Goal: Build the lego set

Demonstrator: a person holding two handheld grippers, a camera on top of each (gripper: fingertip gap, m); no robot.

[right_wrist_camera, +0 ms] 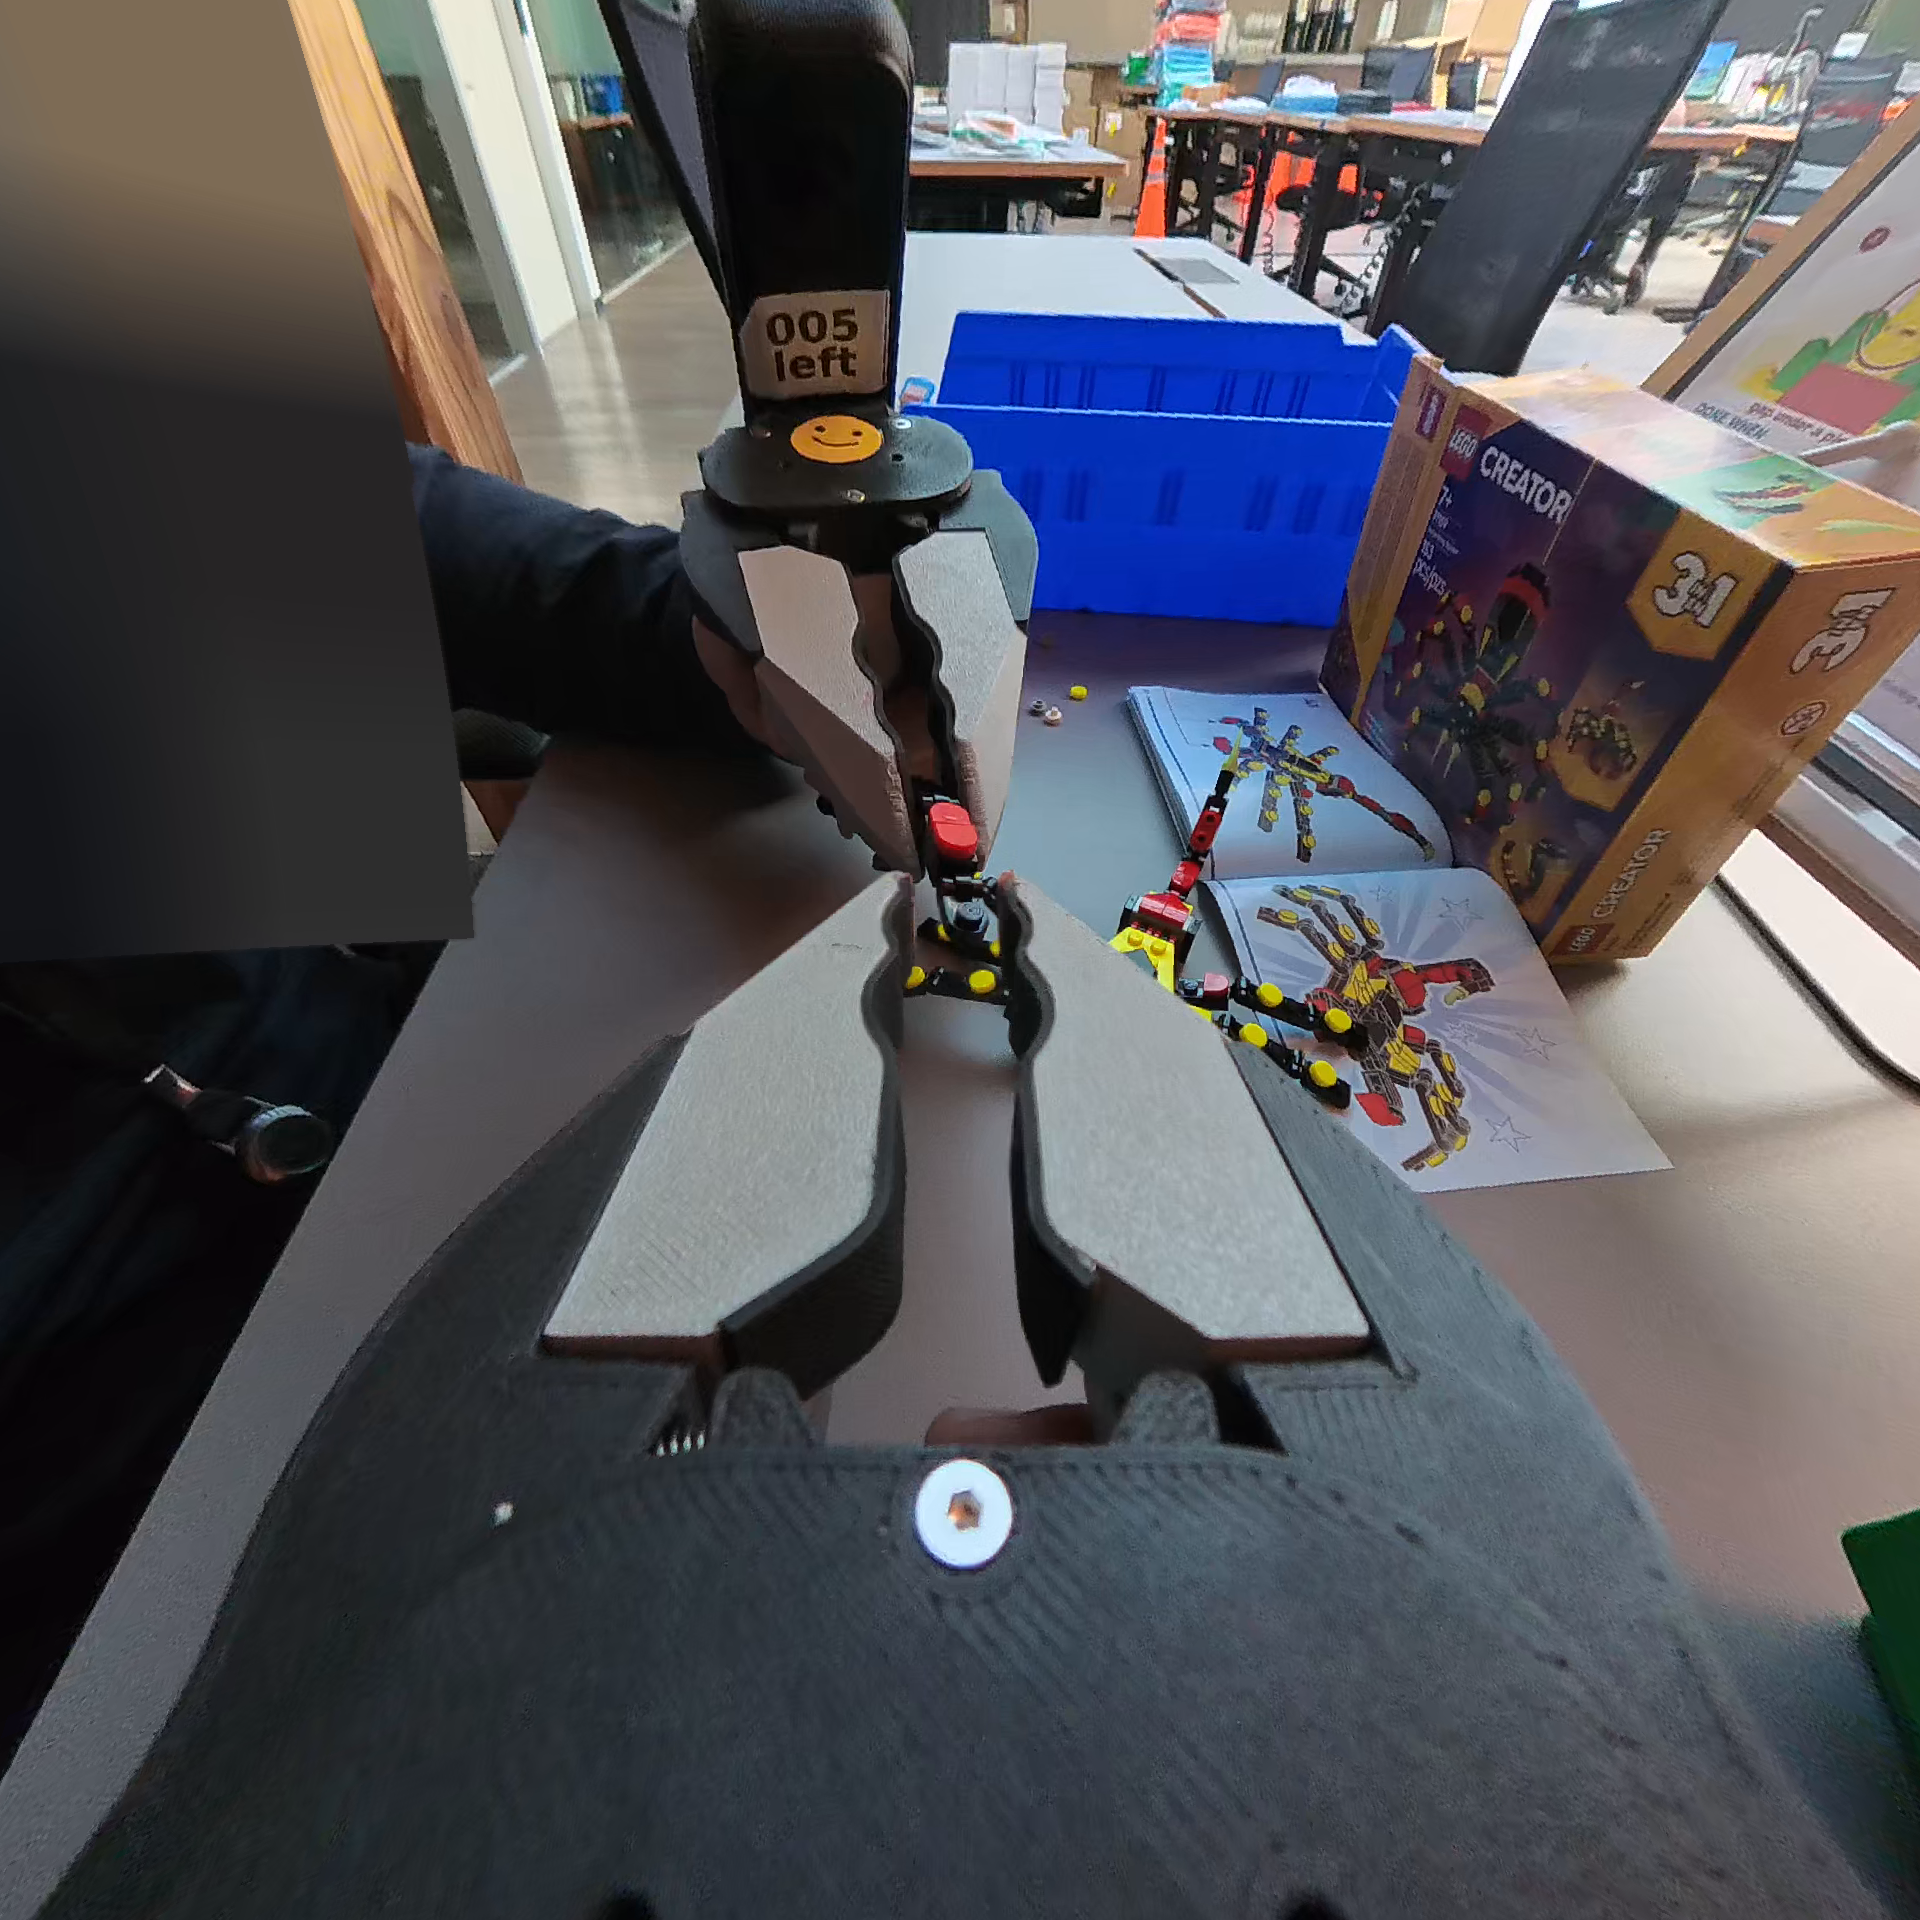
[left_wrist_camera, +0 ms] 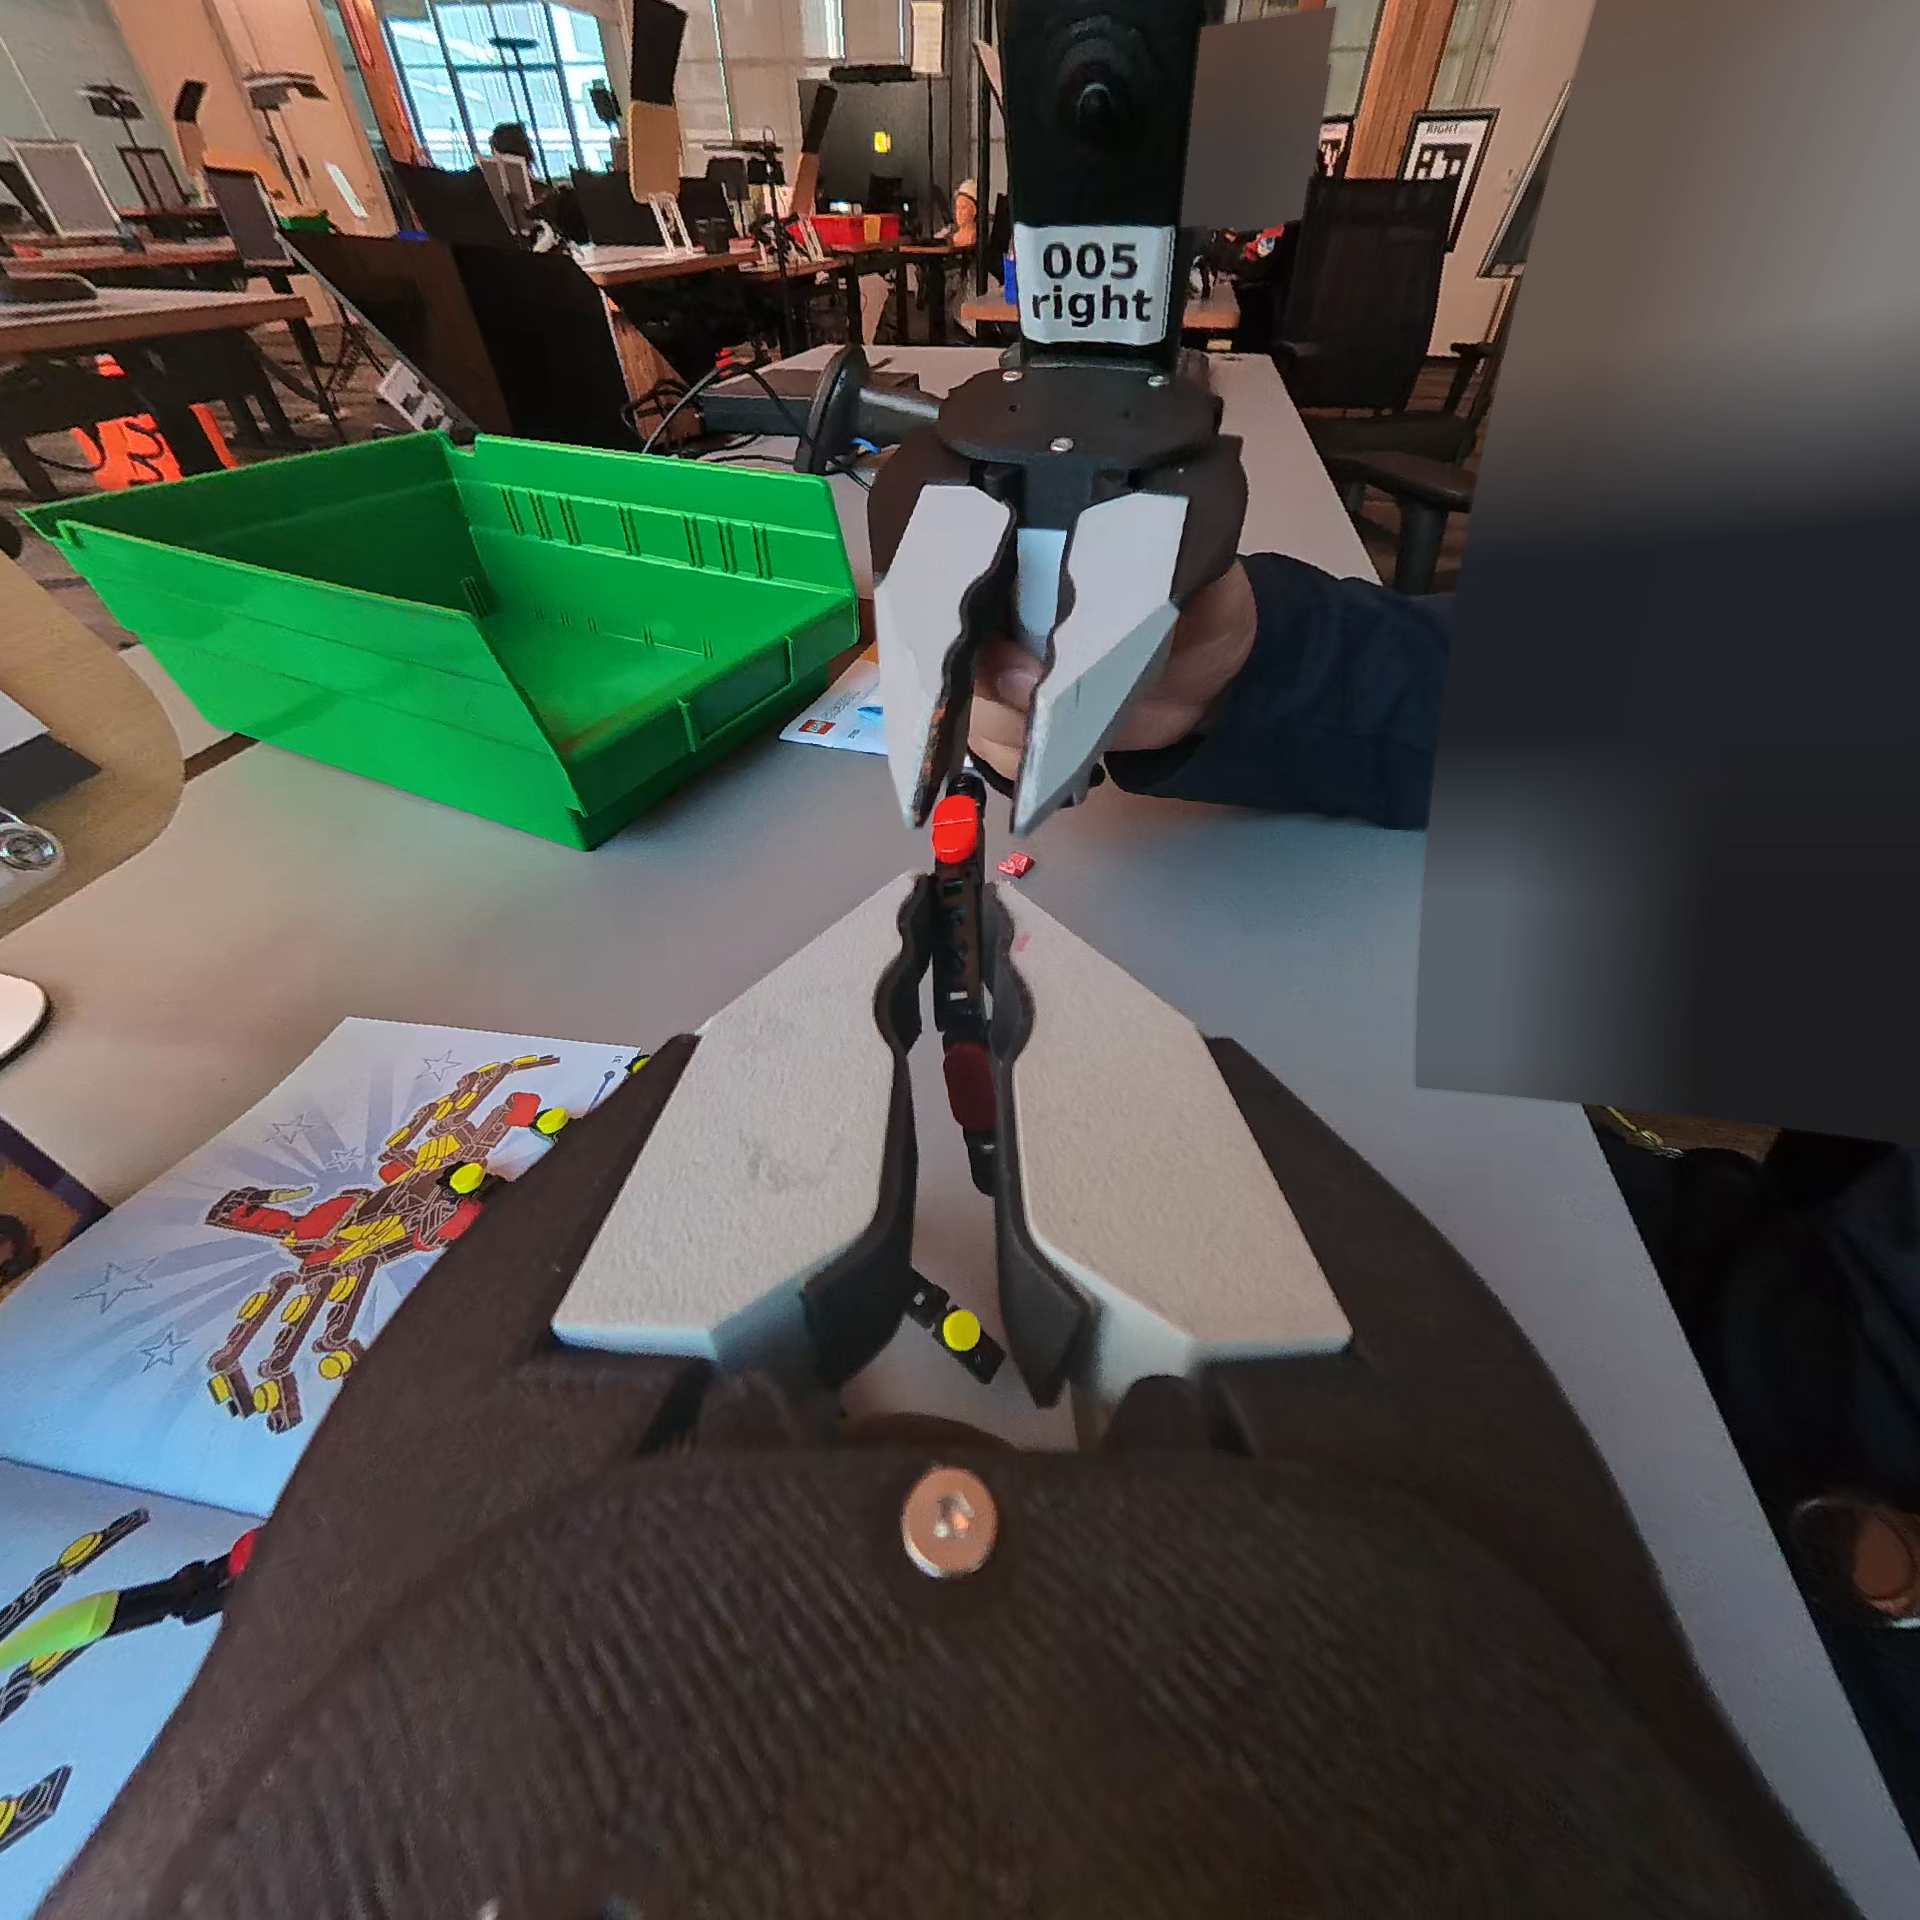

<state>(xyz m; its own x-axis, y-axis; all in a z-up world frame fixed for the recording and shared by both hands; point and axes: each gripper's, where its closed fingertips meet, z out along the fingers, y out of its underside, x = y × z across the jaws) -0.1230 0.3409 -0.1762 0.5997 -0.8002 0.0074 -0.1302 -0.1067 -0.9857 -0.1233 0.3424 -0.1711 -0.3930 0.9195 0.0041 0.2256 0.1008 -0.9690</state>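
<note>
Black-and-red lego leg (left_wrist_camera: 958, 966) sits pinched in the left tool (left_wrist_camera: 954, 883), its red end between the right tool's (right_wrist_camera: 961, 883) parted tips

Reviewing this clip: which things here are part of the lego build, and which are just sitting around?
In use:
- left tool, shut on the black leg piece
- right tool, around its far end
- part-built model
- open instruction booklet
- loose studs

Lying about:
- green bin
- blue bin
- set box

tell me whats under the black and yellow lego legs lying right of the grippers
The lego legs lie partly on the open instruction booklet, partly on the grey table. The part of the page beneath them is covered.
</note>
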